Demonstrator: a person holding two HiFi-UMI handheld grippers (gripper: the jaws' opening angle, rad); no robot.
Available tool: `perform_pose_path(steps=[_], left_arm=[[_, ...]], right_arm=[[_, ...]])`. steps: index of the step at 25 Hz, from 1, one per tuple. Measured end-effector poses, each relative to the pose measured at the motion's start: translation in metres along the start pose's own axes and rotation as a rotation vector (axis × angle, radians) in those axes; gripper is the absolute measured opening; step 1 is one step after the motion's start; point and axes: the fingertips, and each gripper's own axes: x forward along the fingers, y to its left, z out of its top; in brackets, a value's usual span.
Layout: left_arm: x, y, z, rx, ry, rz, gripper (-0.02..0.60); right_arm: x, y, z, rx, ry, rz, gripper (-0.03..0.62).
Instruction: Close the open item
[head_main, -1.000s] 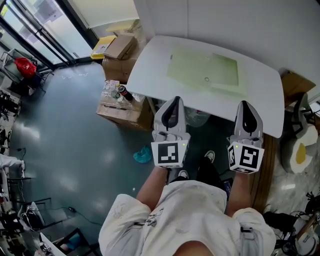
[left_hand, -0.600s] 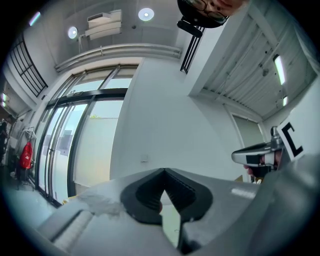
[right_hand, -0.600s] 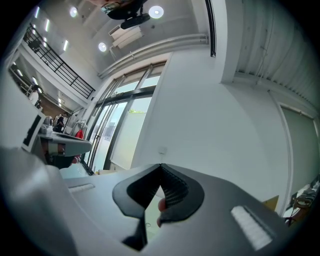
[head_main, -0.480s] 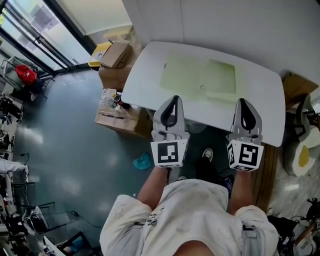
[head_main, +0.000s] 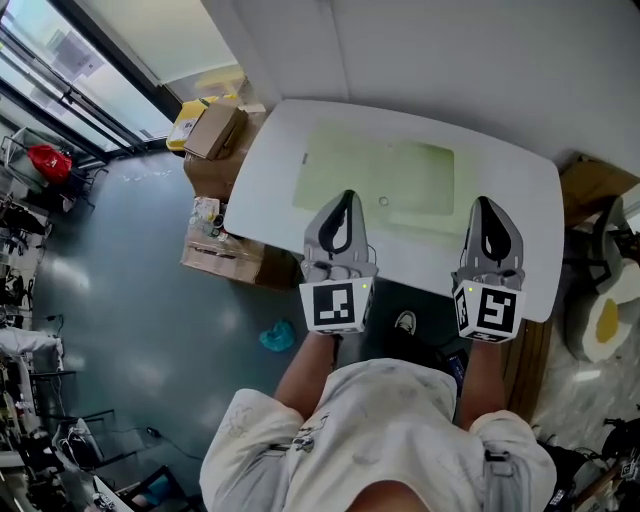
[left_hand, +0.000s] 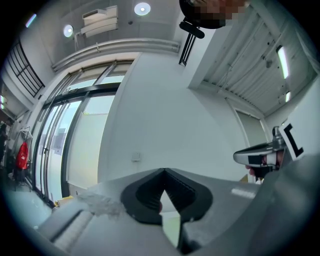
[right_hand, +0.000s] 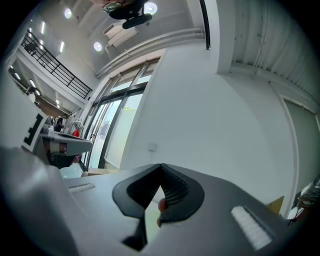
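A pale green flat folder (head_main: 375, 175) with a small round snap (head_main: 383, 201) lies on the white table (head_main: 265, 170), and a lighter flap reaches toward the near edge. My left gripper (head_main: 345, 195) hangs over the folder's near left part with its jaws shut and nothing between them. Over the table's near right edge, my right gripper (head_main: 487, 202) is shut too and empty. The left gripper view shows closed tips (left_hand: 163, 171) pointing at the white wall, and the right gripper view shows the same (right_hand: 161, 166).
Cardboard boxes (head_main: 214, 130) stand left of the table, and another box (head_main: 225, 255) carries bottles. A teal thing (head_main: 272, 337) lies on the floor. A fried-egg cushion (head_main: 605, 320) sits at the right. A white wall backs the table, and windows run along the left.
Both grippers have moved forward together, from in front of the table's near edge to over it. The table and folder now lie closer beneath them. Both jaws have stayed shut.
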Motion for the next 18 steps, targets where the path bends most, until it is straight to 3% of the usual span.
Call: perform_pose_path(steps=[10, 14, 18], left_arm=[[0.088, -0.043, -0.005, 0.029, 0.002, -0.005, 0.002], [0.112, -0.048, -0.010, 0.079, 0.001, 0.003, 0.002], [0.124, -0.042, -0.014, 0.034, 0.025, 0.030, 0.002]], right_arm=[[0.056, -0.076, -0.018, 0.022, -0.002, 0.010, 0.002], [0.075, -0.095, -0.024, 0.040, -0.004, 0.020, 0.002], [0.092, -0.093, -0.031, 0.051, 0.002, 0.036, 0.002]])
